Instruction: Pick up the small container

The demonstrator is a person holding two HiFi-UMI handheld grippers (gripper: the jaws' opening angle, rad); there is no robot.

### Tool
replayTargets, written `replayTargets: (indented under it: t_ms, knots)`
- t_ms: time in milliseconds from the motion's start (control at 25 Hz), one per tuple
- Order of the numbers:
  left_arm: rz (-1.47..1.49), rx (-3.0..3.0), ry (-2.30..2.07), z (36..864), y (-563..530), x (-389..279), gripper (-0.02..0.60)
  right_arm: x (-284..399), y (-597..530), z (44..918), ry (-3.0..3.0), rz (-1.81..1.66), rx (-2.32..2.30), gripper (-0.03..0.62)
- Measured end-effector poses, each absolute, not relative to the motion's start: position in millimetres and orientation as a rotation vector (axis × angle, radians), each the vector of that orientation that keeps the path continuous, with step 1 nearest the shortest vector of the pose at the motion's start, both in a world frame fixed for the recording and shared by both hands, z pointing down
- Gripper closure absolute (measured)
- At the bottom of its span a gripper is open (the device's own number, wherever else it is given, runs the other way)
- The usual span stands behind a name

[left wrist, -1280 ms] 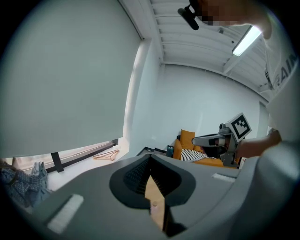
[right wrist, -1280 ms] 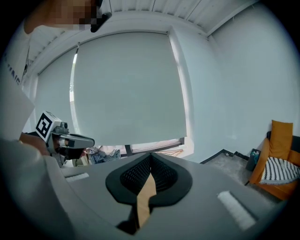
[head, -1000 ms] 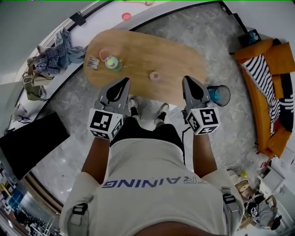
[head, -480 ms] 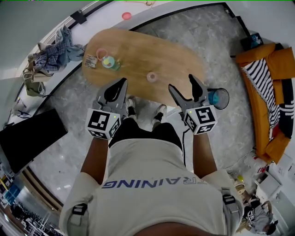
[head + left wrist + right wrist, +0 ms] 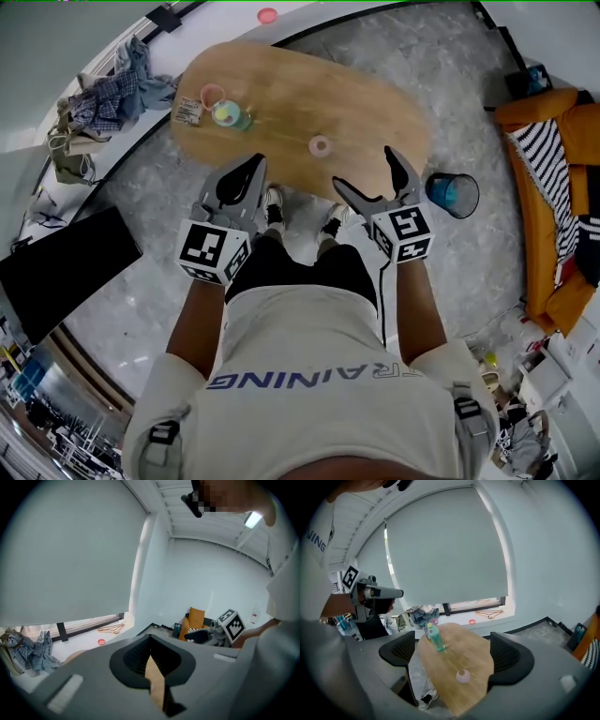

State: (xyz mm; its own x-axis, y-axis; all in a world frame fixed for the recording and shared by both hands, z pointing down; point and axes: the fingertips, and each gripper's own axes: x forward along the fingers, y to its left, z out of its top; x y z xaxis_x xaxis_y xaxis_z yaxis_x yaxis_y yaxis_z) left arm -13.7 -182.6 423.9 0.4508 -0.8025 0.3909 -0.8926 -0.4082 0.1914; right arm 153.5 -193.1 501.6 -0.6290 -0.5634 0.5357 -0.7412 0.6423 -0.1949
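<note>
While the person stands at the near edge of an oval wooden table (image 5: 366, 98), the right gripper (image 5: 364, 169) is held low in front of them. Its 2 jaws are opening and stand wide apart, gripping and touching nothing. Seen along those jaws, the table top fills the gap, with the small container (image 5: 320, 145) lying beyond the tips. It is a small, round, pale pink thing, alone near the table's near edge, just ahead of the right gripper and apart from it.

The left gripper (image 5: 253, 165) is level with the right one, its 2 jaws closed together with nothing between them.

Farther along the table, toward its far left end, stands a green bottle (image 5: 231, 116) with a yellow cap. A pink cup (image 5: 213, 94) and a small packet (image 5: 188, 111) sit just beside it.

On the grey floor to the right of the table is a blue bin (image 5: 454, 195), and beyond it an orange sofa (image 5: 548, 178). A heap of clothes (image 5: 111, 98) lies by the window on the left.
</note>
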Motion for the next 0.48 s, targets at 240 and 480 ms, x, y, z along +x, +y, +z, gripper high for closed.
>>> replayTargets:
  t_ms: [240,480]
  knots:
    - [0.357,2.291,-1.412,465.3,-186.0,-21.0,0.581,128.8,-199.5,605.7,-2.362,0.577,0.965,0.062]
    - [0.419,2.251,-1.379,530.4,-187.6,-21.4,0.581,114.0,-214.5,707.5,-2.305,0.605,0.946,0.036]
